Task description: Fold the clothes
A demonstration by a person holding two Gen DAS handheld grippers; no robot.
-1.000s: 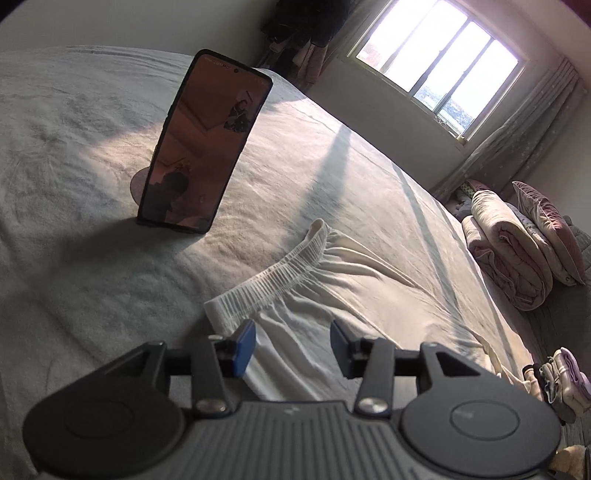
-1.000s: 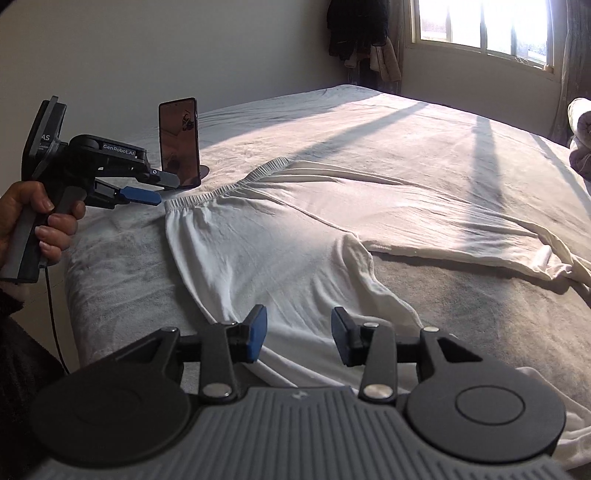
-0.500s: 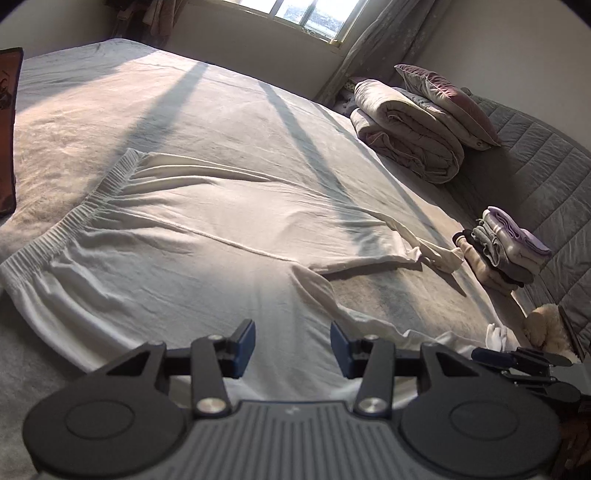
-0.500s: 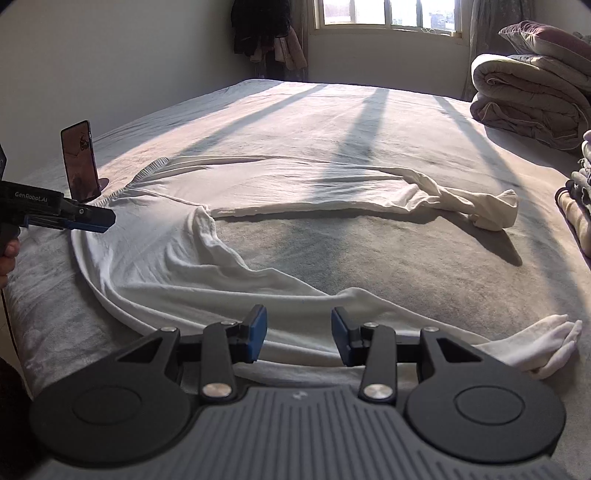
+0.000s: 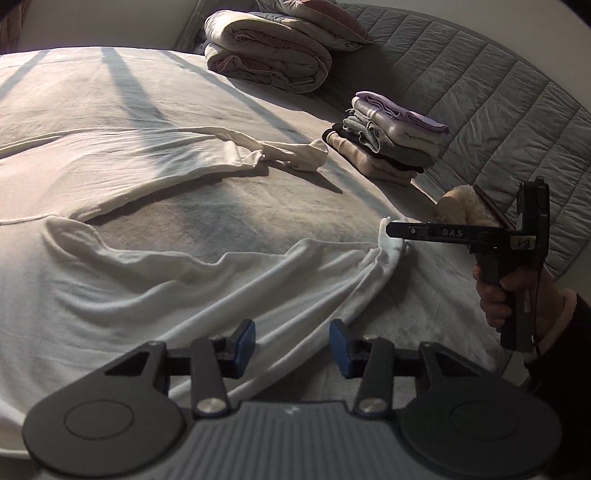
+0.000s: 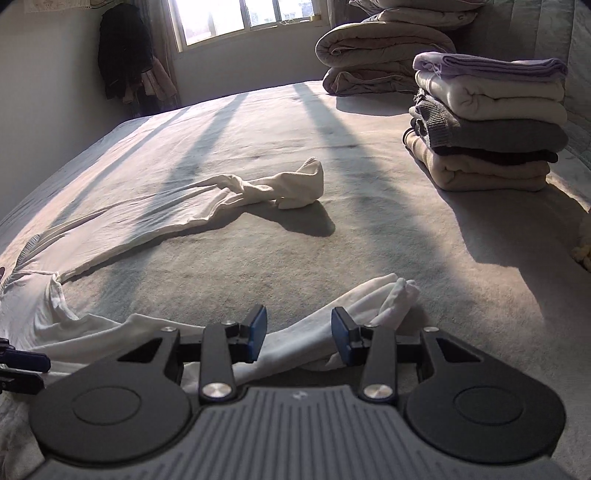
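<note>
White trousers (image 5: pixel 110 295) lie spread on the grey bed (image 5: pixel 229 206) with their two legs apart. My left gripper (image 5: pixel 291 349) is open, hovering over the near leg (image 5: pixel 295 280) partway along it. My right gripper (image 6: pixel 297 334) is also open, low over that leg's bunched cuff (image 6: pixel 399 291), with cloth lying between and under its blue pads. In the left wrist view the right gripper (image 5: pixel 395 236) shows side-on at the cuff, held by a hand (image 5: pixel 509 295). The far leg ends in a twisted cuff (image 6: pixel 295 184).
A stack of folded clothes (image 6: pixel 487 122) stands on the bed near the quilted headboard (image 5: pixel 498 103). A rolled duvet (image 6: pixel 384 48) lies behind it. A fluffy cream item (image 5: pixel 461 206) sits by the bed's edge. Dark clothes (image 6: pixel 125 51) hang beside the window (image 6: pixel 240 18).
Both grippers have swung away from the waistband and the propped phone toward the leg ends. The right gripper has come down at the near cuff. Both stayed open.
</note>
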